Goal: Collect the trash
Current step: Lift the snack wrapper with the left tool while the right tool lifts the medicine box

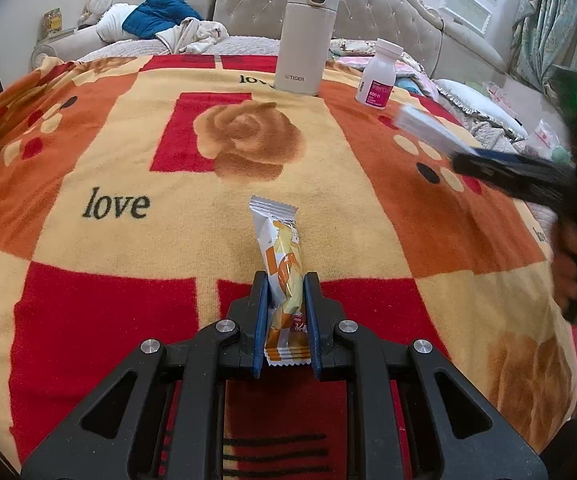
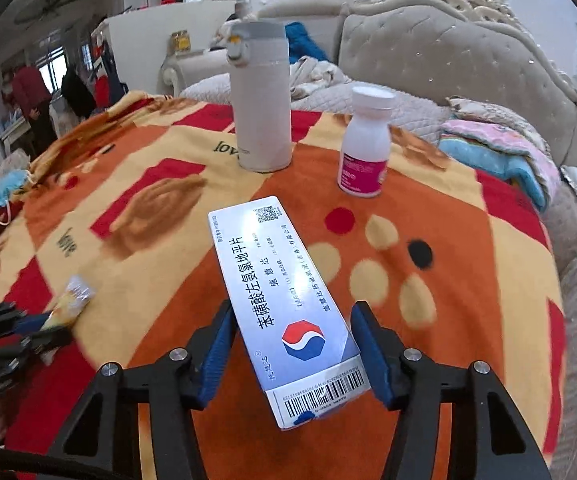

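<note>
Silver-and-orange crinkly foil snack wrapper (image 1: 282, 280) lies on the blanket-covered bench (image 1: 88, 160), pinched in closed left tongs (image 1: 286, 286); likely light, slippery. Right tongs (image 2: 292, 344) straddle white cardboard medicine box (image 2: 284, 300), pads apparently not yet pressing.

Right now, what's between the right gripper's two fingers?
The white medicine box lies between the right gripper fingers, seen in the right wrist view; gaps show on both sides.

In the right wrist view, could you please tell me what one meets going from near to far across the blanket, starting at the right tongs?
Right tongs → white medicine box → pill bottle with pink label → cream flask.
</note>
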A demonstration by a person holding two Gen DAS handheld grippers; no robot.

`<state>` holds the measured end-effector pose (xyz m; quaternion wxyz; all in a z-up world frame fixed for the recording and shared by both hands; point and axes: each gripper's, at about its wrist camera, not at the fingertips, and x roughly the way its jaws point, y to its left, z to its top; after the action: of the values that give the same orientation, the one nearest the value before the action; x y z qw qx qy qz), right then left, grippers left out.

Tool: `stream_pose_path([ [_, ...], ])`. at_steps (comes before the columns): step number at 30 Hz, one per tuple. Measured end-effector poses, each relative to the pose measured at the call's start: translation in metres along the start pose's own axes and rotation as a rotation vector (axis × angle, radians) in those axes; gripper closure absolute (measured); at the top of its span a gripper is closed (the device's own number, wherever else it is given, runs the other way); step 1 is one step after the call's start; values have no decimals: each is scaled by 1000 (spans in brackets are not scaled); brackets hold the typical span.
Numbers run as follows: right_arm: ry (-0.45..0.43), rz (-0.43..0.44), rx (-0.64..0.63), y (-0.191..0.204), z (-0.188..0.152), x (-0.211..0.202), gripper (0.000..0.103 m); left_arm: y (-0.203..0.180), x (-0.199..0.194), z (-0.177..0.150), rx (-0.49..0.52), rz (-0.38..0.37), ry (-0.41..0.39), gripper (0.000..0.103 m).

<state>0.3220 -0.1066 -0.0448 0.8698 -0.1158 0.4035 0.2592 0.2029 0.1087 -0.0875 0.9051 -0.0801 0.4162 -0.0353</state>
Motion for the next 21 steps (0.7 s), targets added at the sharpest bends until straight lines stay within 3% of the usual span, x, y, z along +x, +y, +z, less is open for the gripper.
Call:
stream_pose_path([
  [8,-63,-39,132,17,-87,-80,47,-4,1,0,19,29,3,87],
  [14,-97,-100,228,20,-144,-100,47,-11,-2,-2,37,60,-1,88],
  [19,-106,-160,205,15,-153,-111,47,-27,-31,-7,-3,-57,-65,88],
  [21,-91,-165,198,13,-156,-110,47,-41,-35,-7,25,-76,-67,88],
])
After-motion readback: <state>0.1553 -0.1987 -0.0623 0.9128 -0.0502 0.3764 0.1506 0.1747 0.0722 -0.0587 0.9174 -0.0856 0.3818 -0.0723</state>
